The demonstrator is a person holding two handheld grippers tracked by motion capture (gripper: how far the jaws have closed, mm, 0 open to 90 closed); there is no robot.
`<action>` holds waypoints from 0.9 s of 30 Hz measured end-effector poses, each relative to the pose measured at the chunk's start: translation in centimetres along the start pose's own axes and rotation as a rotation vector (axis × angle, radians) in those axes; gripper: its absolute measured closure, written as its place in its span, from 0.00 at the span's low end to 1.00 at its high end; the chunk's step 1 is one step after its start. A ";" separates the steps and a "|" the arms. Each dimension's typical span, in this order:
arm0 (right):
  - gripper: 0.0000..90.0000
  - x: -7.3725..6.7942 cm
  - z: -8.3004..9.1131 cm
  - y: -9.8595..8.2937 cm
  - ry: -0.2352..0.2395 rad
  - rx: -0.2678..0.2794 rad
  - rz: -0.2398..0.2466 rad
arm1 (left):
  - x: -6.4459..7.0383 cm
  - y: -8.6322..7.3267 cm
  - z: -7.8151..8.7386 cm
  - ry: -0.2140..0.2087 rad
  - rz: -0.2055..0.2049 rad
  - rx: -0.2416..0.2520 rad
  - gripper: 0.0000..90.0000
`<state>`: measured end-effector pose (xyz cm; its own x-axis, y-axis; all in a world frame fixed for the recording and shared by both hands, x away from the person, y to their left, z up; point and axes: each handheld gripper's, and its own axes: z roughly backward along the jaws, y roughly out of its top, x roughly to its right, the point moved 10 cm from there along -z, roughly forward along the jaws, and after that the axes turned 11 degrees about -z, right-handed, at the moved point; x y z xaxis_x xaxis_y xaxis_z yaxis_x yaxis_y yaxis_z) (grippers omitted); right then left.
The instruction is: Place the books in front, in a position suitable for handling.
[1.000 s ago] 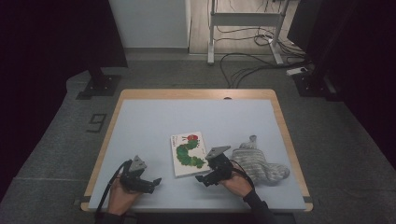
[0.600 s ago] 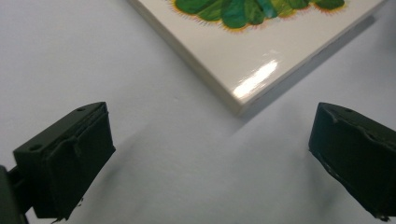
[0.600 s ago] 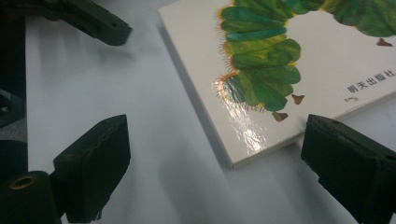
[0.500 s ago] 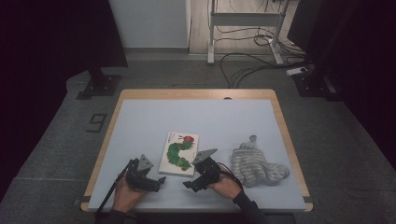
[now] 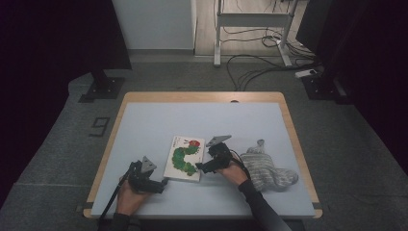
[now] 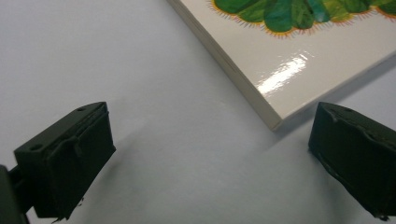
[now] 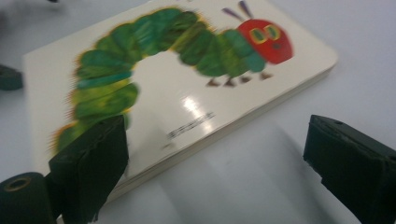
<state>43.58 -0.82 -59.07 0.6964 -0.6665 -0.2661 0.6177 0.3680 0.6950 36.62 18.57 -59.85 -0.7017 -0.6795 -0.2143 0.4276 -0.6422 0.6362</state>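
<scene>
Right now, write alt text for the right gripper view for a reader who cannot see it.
A closed board book with a green caterpillar and red head on its white cover lies flat on the pale table. The right gripper is open, its two black jaws rising from the bottom; the left jaw overlaps the book's near edge, the right one over bare table.

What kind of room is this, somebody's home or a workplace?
Most likely a lab or recording studio, not a home. A lone table stands on grey carpet between dark curtains, loose cables trail over the floor behind it, and a person works with hand-held grippers near a caterpillar picture book.
</scene>
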 end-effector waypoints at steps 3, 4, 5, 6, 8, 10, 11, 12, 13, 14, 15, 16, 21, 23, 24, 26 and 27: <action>0.05 0.8 -0.7 1.1 -0.012 0.007 0.009 | 0.0 0.0 0.0 -0.004 0.004 0.000 0.00; 0.05 0.9 -0.9 1.4 -0.010 0.007 0.009 | 0.0 0.0 -0.1 -0.004 0.005 0.001 0.00; 0.05 1.1 -1.2 1.8 -0.012 0.008 0.013 | 0.0 0.0 -0.1 -0.006 0.006 0.000 0.00; 0.05 1.2 -1.4 2.2 -0.015 0.010 0.023 | -0.1 -0.1 -0.1 -0.006 0.007 0.000 0.00; 0.05 1.4 -1.9 2.9 -0.012 0.011 0.041 | -0.1 -0.1 -0.1 -0.008 0.003 0.003 0.00; 0.05 1.6 -2.4 3.4 -0.009 0.005 0.041 | -0.1 -0.1 -0.1 -0.011 0.003 0.006 0.00; 0.04 1.7 -2.6 3.6 -0.004 0.005 0.044 | -0.1 -0.1 -0.1 -0.011 0.003 0.006 0.00; 0.04 1.8 -2.9 3.8 -0.004 -0.003 0.048 | 0.0 -0.1 -0.1 -0.012 0.003 0.006 0.00; 0.04 2.0 -3.4 4.1 -0.006 -0.008 0.058 | 0.0 -0.1 -0.1 -0.011 0.003 0.006 0.00; 0.04 2.0 -3.6 4.1 0.003 -0.012 0.057 | 0.0 -0.1 -0.1 -0.010 0.003 0.006 0.00; 0.04 2.0 -3.6 4.1 0.003 -0.012 0.057 | 0.0 -0.1 -0.1 -0.011 0.002 0.007 0.00; 0.04 2.0 -4.0 4.3 0.020 -0.019 0.046 | 0.0 -0.1 -0.1 -0.011 0.002 0.007 0.00; 0.07 2.0 -4.7 4.6 0.069 -0.028 0.014 | -0.1 -0.1 -0.1 -0.013 0.003 0.008 0.00; 0.08 2.1 -4.5 4.6 0.073 -0.021 0.010 | -0.1 0.0 -0.1 -0.008 -0.002 0.009 0.00; 0.08 2.1 -4.5 4.6 0.073 -0.021 0.010 | -0.1 0.0 -0.1 -0.008 -0.002 0.009 0.00; 0.08 2.1 -4.4 4.4 0.069 -0.028 0.006 | -0.2 0.0 -0.2 -0.007 0.004 0.007 0.00; 0.07 2.2 -4.3 4.4 0.066 -0.030 0.007 | -0.3 0.0 -0.2 -0.007 0.005 0.007 0.00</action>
<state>49.35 2.13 -59.50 0.7227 -0.6202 -0.3050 0.6225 0.3922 0.6772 36.95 18.77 -59.95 -0.7034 -0.6804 -0.2058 0.4273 -0.6361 0.6425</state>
